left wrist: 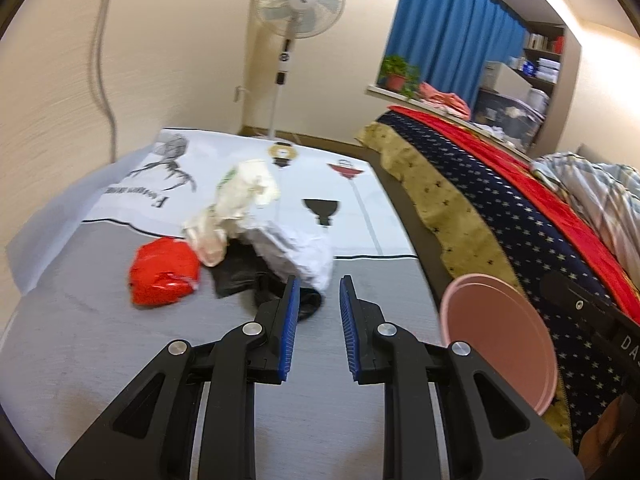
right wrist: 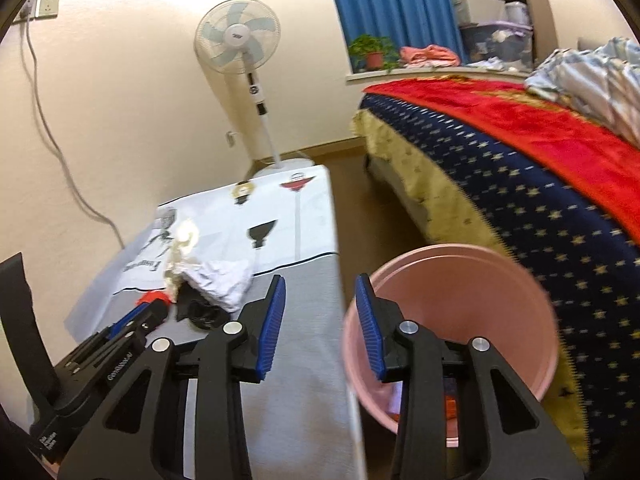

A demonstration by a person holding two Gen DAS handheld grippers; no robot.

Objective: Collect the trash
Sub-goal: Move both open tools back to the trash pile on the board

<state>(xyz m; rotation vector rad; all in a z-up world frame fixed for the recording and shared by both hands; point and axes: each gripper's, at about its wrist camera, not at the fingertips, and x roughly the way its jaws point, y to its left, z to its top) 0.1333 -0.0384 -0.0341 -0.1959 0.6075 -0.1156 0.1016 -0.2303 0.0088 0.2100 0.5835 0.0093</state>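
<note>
Beside table edge [right wrist: 336,280]: pink bin [right wrist: 452,280], bed [right wrist: 520,208] close behind

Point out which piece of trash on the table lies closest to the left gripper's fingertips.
The black crumpled piece, right beside the left gripper. The white paper wad sits just behind it; the red wrapper lies off to the side.

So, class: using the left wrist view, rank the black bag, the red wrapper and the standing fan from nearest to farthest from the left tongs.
1. Black bag: just ahead of the left tongs, beside the left tip.
2. Red wrapper: farther off to the left on the table.
3. Standing fan: on the floor beyond the table's far end.
</note>
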